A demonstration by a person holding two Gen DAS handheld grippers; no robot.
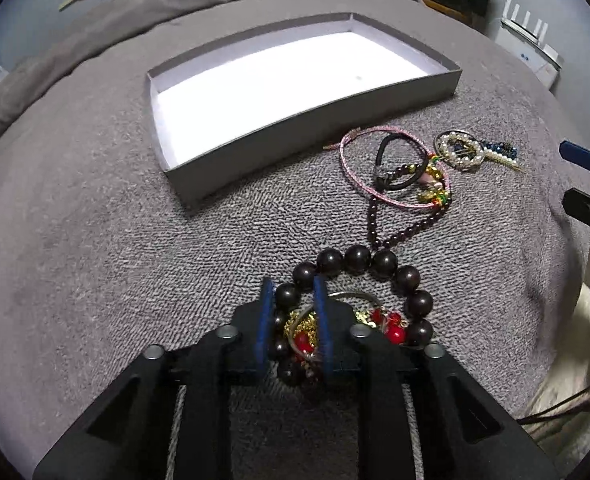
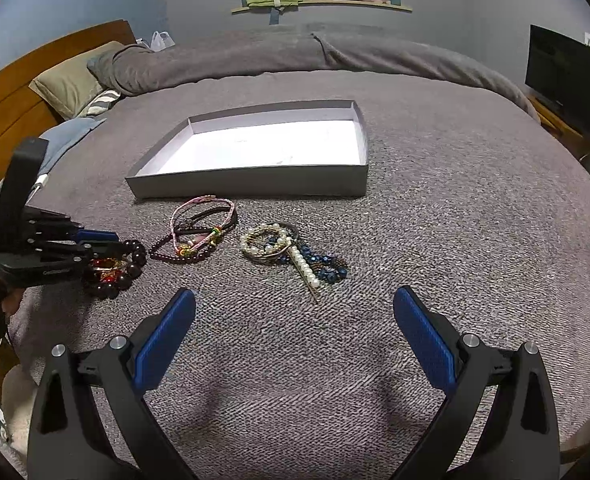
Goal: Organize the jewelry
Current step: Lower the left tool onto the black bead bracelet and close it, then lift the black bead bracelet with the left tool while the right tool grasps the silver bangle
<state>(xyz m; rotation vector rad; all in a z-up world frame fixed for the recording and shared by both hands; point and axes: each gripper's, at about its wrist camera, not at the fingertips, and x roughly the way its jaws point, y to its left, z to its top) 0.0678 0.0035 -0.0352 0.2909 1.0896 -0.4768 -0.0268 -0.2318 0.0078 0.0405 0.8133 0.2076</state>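
Note:
My left gripper (image 1: 295, 292) is shut on a dark wooden bead bracelet (image 1: 357, 258), with red and gold jewelry (image 1: 391, 330) lying inside its loop; it also shows in the right wrist view (image 2: 107, 248). A grey shallow box (image 1: 307, 120) with a white floor lies beyond on the bed, also in the right wrist view (image 2: 255, 184). A pink cord bracelet with a black hair tie (image 1: 399, 164) and a pearl and blue bead piece (image 1: 463, 152) lie right of it. My right gripper (image 2: 295, 304) is open and empty, just short of the pearl piece (image 2: 279, 244).
Everything lies on a grey blanket (image 2: 455, 220) covering a bed. Pillows and a wooden headboard (image 2: 23, 80) are at the far left. A dark monitor (image 2: 567, 80) stands at the right. A shelf with clothes (image 2: 319, 0) hangs on the far wall.

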